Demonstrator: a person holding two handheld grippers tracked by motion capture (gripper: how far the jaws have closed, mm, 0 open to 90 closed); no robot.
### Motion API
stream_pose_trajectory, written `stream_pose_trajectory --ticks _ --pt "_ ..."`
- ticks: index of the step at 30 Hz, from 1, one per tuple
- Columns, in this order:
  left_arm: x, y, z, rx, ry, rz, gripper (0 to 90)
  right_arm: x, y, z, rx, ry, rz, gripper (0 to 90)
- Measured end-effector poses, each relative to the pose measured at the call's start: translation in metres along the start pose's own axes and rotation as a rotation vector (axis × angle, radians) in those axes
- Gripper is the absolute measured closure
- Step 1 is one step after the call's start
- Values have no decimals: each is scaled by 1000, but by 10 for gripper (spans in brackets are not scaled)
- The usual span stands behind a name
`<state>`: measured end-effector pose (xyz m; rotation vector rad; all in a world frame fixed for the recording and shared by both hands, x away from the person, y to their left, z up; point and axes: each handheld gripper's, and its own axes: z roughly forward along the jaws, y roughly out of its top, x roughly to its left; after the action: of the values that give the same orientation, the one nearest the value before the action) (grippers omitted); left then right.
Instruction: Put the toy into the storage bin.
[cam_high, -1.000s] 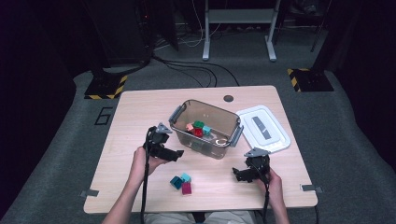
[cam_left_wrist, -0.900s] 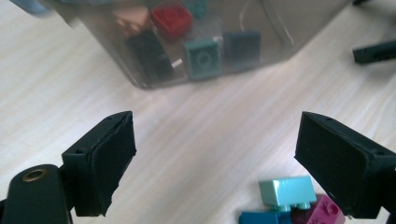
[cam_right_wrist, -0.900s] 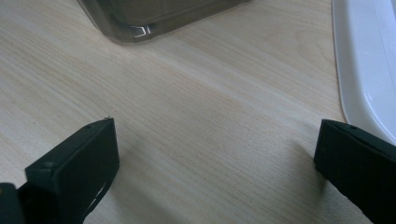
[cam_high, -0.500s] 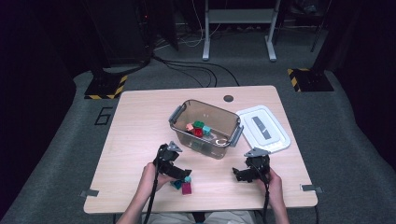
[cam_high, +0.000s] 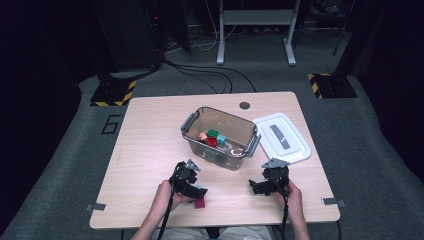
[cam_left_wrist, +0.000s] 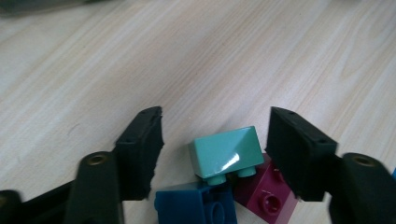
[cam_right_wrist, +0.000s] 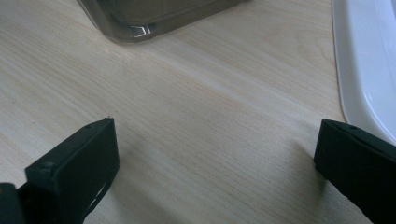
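**Small green brick between the jaws, not yet pinched**

The left gripper (cam_left_wrist: 212, 140) is low over the bench (cam_left_wrist: 233, 56), and its jaws have just been closing around a green brick (cam_left_wrist: 226, 151). The brick stands between them, but a gap shows on each side, so nothing is pinched yet. It lies tilted, resting on a blue brick (cam_left_wrist: 194, 205) and a dark red brick (cam_left_wrist: 266, 198), at the near edge of the bench in front of the clear box (cam_high: 220, 137).

I judge the brick as light, hard plastic with a glossy skin, so it is stiff but a little slippery. The 2 flat side walls are the best place to hold; the sloped top and the studs can slide out.

The right gripper (cam_right_wrist: 215, 154) has its jaws spread wide over bare wood beside the white lid (cam_right_wrist: 369, 56).
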<state>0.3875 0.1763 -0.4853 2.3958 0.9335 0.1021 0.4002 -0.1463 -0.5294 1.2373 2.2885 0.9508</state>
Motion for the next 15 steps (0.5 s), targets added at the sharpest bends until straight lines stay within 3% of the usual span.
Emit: stream_pose_trajectory --ticks 3,7,15 --pt "1 -2 2 2 -24 -5 473 0 0 0 1 1 1 0" --pt "4 -2 4 -1 -19 -8 554 0 0 0 -1 0 -2 0" --pt "7 1 -1 -29 -6 -15 588 0 0 0 0 0 1 0"
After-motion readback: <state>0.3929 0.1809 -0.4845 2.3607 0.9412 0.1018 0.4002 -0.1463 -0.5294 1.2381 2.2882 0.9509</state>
